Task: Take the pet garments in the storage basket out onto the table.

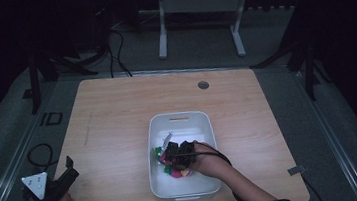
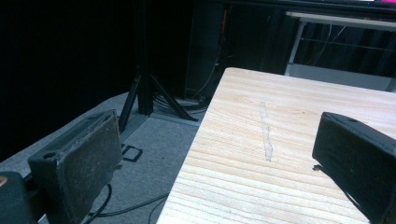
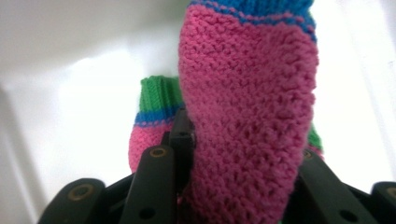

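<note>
Tongs: right pair (image 3: 233,154) clamped on one of two pink socks (image 3: 247,116) inside one white bin (image 1: 204,123); left pair (image 2: 224,158) apart over bench (image 2: 280,116).

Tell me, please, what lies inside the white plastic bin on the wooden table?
Pink, blue and green knitted socks lie in the white plastic bin; the right hand-held gripper is shut on one, covering whatever lies beneath.

Dark room, grey carpet floor (image 1: 287,99), light wooden table (image 1: 117,112), white desk frame (image 1: 197,8) behind, black stands (image 2: 142,88).
</note>
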The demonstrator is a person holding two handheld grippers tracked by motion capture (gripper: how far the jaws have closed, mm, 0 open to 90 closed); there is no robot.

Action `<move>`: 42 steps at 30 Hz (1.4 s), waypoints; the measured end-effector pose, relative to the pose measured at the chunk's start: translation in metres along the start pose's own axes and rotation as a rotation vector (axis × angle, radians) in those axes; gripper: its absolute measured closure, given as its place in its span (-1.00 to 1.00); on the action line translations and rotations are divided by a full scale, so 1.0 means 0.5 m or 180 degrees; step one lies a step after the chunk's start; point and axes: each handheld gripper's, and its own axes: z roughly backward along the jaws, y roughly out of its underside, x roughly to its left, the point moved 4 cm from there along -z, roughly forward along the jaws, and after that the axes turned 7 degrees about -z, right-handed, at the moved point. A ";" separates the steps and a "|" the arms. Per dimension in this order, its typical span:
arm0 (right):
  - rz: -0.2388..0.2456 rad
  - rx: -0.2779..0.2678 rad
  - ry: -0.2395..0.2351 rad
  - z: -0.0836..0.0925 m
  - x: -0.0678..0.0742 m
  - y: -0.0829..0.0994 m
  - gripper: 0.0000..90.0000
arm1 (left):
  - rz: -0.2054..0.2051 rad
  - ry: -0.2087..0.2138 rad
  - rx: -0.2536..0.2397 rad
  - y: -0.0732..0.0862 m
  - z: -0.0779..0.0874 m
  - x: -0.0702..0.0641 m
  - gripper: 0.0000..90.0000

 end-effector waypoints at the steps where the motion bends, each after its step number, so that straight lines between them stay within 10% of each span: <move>1: -0.0017 -0.0068 -0.0020 0.008 -0.002 0.000 0.53 | -0.0002 0.0000 0.0004 0.000 0.000 0.000 -0.96; 24: -0.0342 -0.1286 0.0091 0.277 -0.074 -0.005 0.54 | -0.0017 -0.0004 -0.0001 0.000 0.000 -0.001 -0.96; 42: -0.0677 -0.1469 0.0411 0.364 -0.167 0.110 0.54 | -0.0026 -0.0012 -0.0002 0.000 0.000 -0.001 -0.96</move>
